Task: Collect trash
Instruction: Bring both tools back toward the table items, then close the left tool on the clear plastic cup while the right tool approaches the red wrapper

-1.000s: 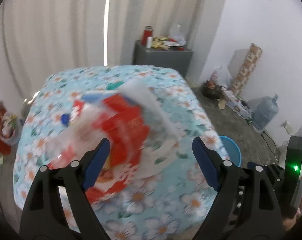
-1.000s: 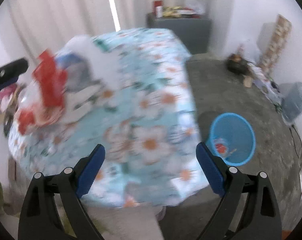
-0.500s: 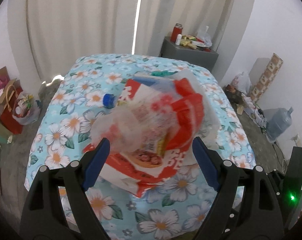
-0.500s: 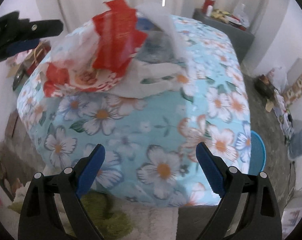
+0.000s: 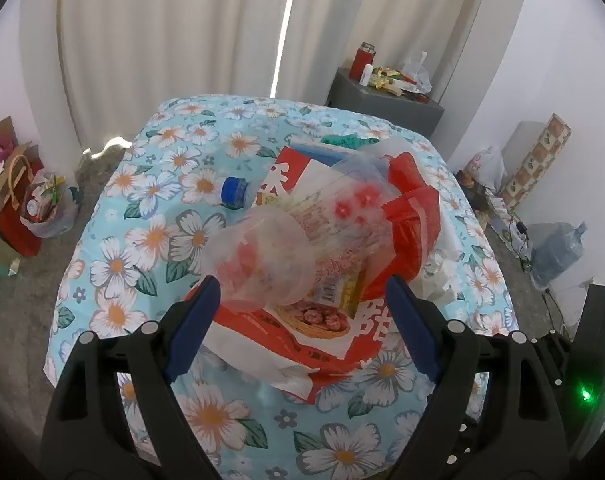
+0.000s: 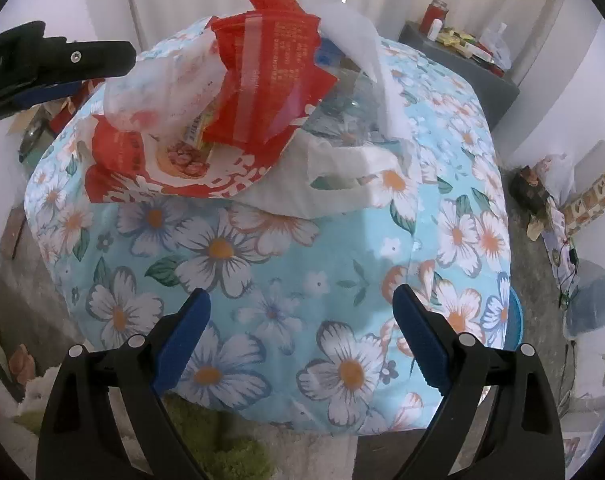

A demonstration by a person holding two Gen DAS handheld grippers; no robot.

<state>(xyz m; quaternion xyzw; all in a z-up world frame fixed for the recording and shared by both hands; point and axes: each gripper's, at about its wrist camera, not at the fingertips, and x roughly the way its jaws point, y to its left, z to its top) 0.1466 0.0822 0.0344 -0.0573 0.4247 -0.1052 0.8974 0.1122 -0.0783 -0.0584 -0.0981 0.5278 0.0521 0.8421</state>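
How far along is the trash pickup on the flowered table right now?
Little looks done: the heap of wrappers lies on the flowered tablecloth, with a blue-capped bottle and a white plastic bag beside it. Nothing is in hand: the left tongs sit open in front of the heap, the right tongs open over bare cloth. All of it remains to collect.

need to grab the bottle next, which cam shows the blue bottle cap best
The left wrist view: the blue bottle cap lies in plain sight on the floral tablecloth, left of the red wrapper pile. The right wrist view shows only a blue sliver behind the wrappers, likely the cap.
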